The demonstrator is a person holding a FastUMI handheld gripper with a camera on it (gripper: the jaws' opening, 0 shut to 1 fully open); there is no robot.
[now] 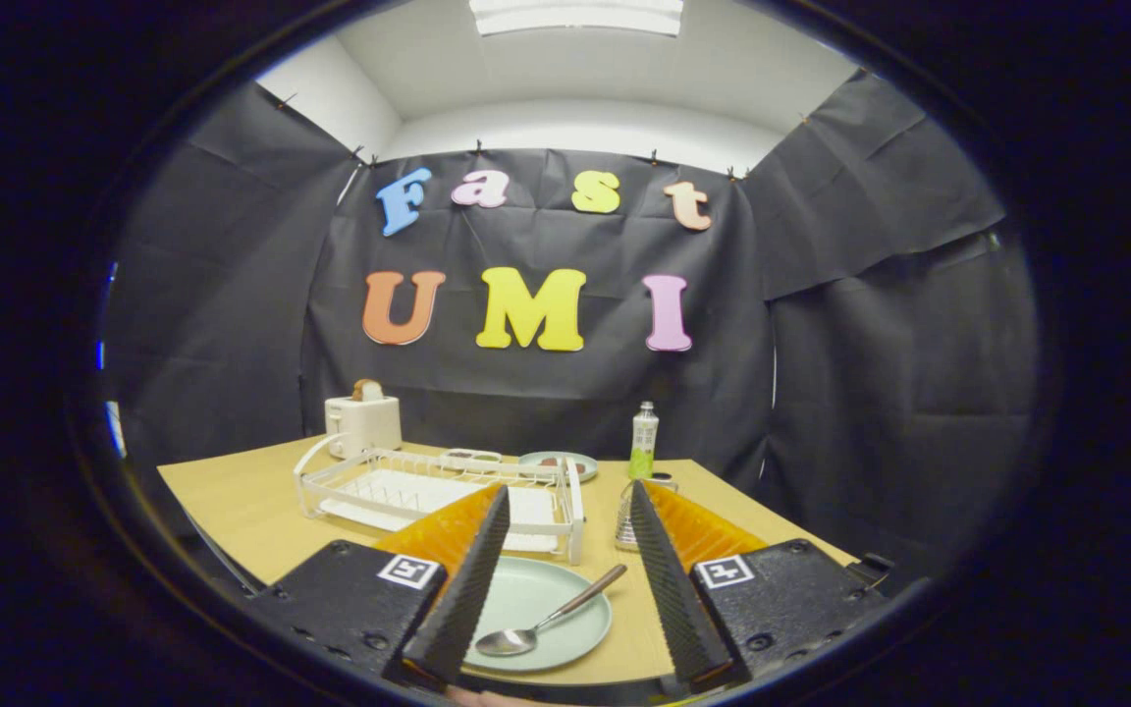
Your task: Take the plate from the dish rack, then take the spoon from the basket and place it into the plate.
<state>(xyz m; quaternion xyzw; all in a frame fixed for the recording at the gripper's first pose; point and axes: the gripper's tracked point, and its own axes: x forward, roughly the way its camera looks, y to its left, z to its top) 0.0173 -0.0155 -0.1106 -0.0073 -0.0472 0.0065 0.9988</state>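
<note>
We see gripper fingers wide, holding nothing; spoon on plate between them, dish rack at 11.

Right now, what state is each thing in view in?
gripper: open, fingers apart, holding nothing.
plate: flat on the table, between the fingers.
spoon: lying in the plate, handle over the rim.
dish rack: no plate in it.
toaster: toast sticking out.
bottle: upright.
</note>
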